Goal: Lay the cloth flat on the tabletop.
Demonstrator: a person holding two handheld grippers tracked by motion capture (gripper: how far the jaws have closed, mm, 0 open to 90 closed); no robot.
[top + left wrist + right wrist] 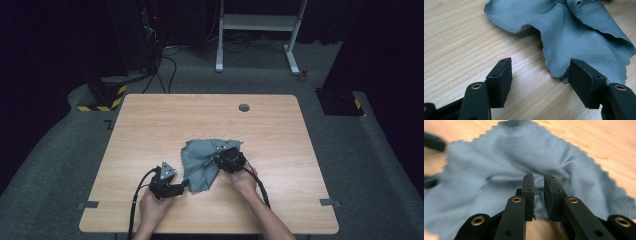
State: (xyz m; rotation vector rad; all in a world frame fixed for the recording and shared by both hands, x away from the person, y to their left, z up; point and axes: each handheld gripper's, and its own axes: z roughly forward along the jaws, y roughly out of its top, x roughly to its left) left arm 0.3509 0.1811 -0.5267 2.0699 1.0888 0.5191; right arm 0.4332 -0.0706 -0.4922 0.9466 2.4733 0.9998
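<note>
A grey waffle-weave cloth [202,162] lies rumpled on the wooden table [150,125], a little in front of its middle. My left gripper [184,186] rests at the cloth's near left corner. In the left gripper view its jaws [540,75] stand wide open over bare wood, and the cloth's [579,37] corner reaches down to the right-hand pad [584,82]. My right gripper [216,161] sits on the cloth's right half, pointing left. In the right gripper view [539,185] its pads are a narrow gap apart, open, over a raised fold of the cloth [499,170].
A round cable hole [244,107] sits near the table's far edge. Beyond the table stand a white desk frame [260,22], a yellow-and-black striped base [107,97] and loose cables on grey carpet. Bare wood lies left and right of the cloth.
</note>
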